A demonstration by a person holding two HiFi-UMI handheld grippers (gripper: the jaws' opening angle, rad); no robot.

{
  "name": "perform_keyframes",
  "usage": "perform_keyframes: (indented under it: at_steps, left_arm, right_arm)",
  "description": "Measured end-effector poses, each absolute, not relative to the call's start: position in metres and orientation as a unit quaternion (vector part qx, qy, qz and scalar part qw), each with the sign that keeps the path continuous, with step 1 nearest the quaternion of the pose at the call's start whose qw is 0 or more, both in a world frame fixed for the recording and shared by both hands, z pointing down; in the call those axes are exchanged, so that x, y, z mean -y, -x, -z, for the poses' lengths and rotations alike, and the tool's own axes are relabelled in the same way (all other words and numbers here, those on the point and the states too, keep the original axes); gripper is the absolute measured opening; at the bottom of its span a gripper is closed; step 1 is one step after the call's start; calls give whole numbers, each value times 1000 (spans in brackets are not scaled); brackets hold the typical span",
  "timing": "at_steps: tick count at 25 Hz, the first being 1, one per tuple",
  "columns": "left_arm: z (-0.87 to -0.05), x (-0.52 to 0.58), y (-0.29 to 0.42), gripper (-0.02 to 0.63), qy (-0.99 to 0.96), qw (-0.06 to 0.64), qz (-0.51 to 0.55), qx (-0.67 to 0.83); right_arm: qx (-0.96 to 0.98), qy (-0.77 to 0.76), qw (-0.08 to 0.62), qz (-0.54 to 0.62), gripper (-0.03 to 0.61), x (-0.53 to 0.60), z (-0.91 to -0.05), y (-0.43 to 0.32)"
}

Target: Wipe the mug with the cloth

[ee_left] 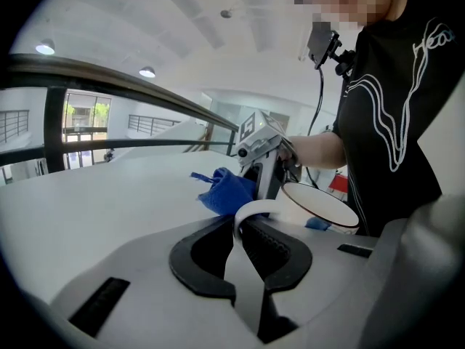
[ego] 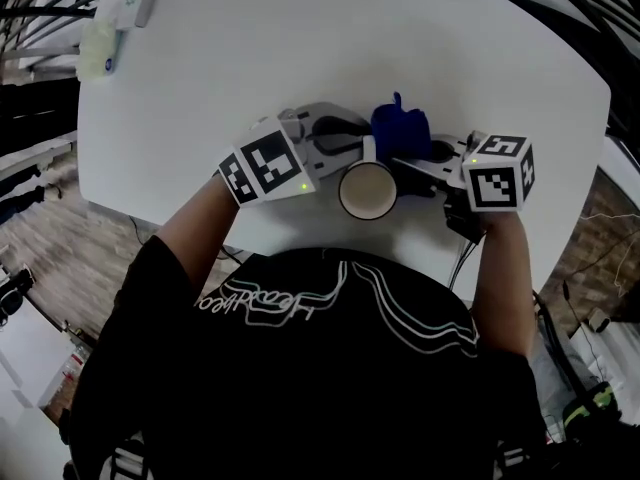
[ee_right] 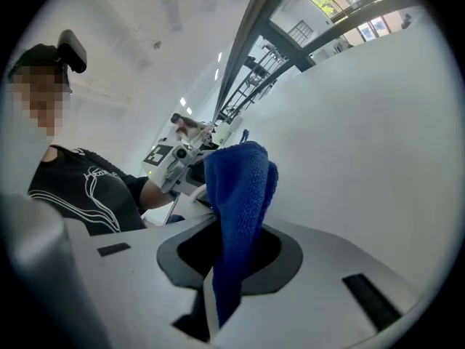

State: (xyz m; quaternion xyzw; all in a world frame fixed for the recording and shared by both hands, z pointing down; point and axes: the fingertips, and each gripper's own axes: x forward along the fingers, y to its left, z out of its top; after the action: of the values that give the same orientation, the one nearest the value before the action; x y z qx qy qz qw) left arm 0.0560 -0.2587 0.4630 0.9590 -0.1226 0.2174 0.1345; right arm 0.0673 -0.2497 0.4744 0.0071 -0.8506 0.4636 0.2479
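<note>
Over the table (ego: 300, 58), both forearms are angled inward, so that the grippers face each other. The mug (ego: 367, 190) is held upright by its handle in the left gripper (ee_left: 249, 224). The cloth (ego: 402, 128) is pinched in the right gripper (ee_right: 231, 249), just beside the mug.

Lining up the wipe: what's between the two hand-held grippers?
The mug, seen in the head view: the left hand-held gripper is shut on its handle. The blue cloth, pinched in the right hand-held gripper, sits just beyond the mug.
</note>
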Motion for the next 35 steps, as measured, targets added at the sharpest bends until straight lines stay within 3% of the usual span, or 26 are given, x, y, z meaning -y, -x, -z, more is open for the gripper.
perform_keyframes:
  at_steps: [6,20,35]
  left_arm:
    - [-462,256,-52,44,-957,135,-214,140]
    - [-461,257,-40,44,-943,156,-209,204]
    - [-461,258,-47,41,-942,155,-196,222]
  right_arm:
    - [855,-58,228,-462,54,251,-464,-76]
    - [863,-162,101,-468,54,221,-407,-114]
    - [849,-184,59,-491,54,216,-420,-114]
